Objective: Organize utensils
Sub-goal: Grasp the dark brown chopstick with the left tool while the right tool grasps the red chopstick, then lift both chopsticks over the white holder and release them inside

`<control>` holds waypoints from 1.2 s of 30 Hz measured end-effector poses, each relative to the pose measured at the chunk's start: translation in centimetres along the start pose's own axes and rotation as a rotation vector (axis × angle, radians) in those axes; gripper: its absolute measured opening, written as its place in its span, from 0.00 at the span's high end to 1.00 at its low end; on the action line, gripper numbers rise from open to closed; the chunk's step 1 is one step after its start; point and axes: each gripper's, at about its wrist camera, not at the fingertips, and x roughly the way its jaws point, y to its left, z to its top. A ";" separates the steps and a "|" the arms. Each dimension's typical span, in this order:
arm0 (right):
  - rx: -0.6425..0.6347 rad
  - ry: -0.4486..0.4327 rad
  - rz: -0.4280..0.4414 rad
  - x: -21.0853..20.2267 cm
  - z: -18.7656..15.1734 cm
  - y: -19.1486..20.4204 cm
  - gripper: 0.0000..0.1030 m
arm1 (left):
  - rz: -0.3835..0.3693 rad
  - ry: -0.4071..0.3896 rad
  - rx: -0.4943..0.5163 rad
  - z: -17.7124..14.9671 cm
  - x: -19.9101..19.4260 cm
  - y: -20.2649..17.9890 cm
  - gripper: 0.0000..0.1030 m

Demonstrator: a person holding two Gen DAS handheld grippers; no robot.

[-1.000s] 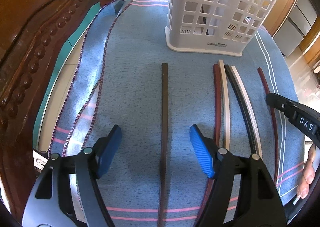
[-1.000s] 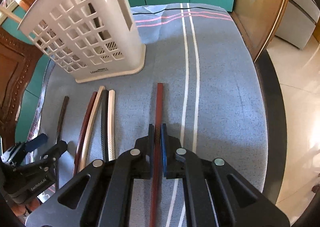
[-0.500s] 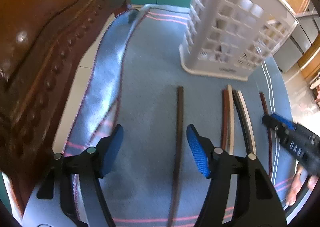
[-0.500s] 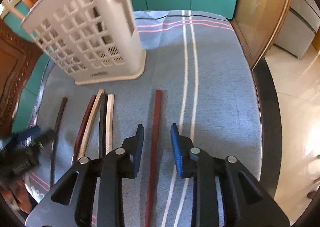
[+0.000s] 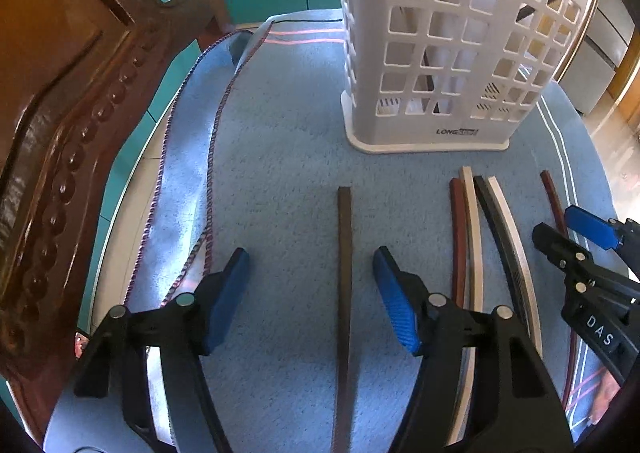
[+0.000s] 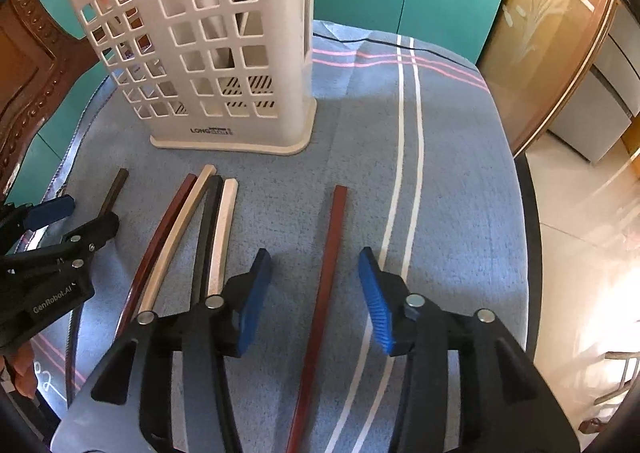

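Chopsticks lie loose on the cloth, one lined up between each pair of wide-apart fingers.

We see the reddish chopstick (image 6: 326, 285) running lengthwise along the right hand-held gripper (image 6: 316, 293), straight ahead between its spread jaws and touching neither pad; the dark brown chopstick (image 5: 344, 281) sits the same way inside the open left hand-held gripper (image 5: 310, 293). Each arm is nearest its own stick. Four more slim, square-edged sticks (image 6: 188, 233), red, cream and black, lie together in the space between the two grippers. Beyond both sets of fingertips stands the white lattice plastic holder (image 6: 216, 65), upright on the nubby blue striped cloth (image 6: 452, 181) covering the bench. We judge each grasp needs only a straight closing.
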 end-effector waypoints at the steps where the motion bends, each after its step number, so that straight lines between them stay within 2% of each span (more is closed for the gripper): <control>1: 0.000 -0.002 -0.001 0.0 0.0 0.1 0.54 | -0.003 0.001 -0.001 0.3 0.3 0.1 0.36; 5: 0.003 -0.008 -0.001 0.4 0.4 -0.3 0.54 | -0.026 0.011 -0.009 0.5 0.7 0.5 0.38; 8: 0.005 -0.005 -0.002 0.6 0.7 -0.4 0.55 | -0.058 0.019 0.005 0.7 0.9 0.5 0.48; 14: -0.019 -0.008 0.025 0.3 0.8 0.2 0.76 | -0.088 0.031 0.009 0.6 0.8 0.4 0.56; 15: -0.022 -0.009 0.031 0.3 0.8 0.3 0.82 | -0.091 0.030 0.013 0.4 0.6 0.2 0.60; 17: -0.023 -0.011 0.040 0.3 0.8 0.4 0.86 | -0.096 0.028 0.018 0.2 0.3 0.1 0.69; 19: -0.021 -0.013 0.048 0.2 0.8 0.5 0.92 | -0.100 0.026 0.015 0.2 0.1 0.1 0.87; 21: -0.009 -0.016 0.059 0.2 1.0 0.6 0.92 | -0.105 0.025 0.007 0.1 -0.1 0.2 0.93; 24: 0.008 -0.028 0.074 -0.1 1.3 0.3 0.94 | -0.127 0.013 -0.001 0.0 -0.6 0.3 0.93; 30: 0.043 -0.139 0.136 -4.7 2.1 -0.7 0.94 | -0.194 -0.104 0.010 -0.2 -5.9 0.2 0.93; 36: 0.051 -0.306 0.253 -12.4 2.0 -2.1 0.94 | -0.285 -0.313 0.010 -0.7 -15.6 1.2 0.93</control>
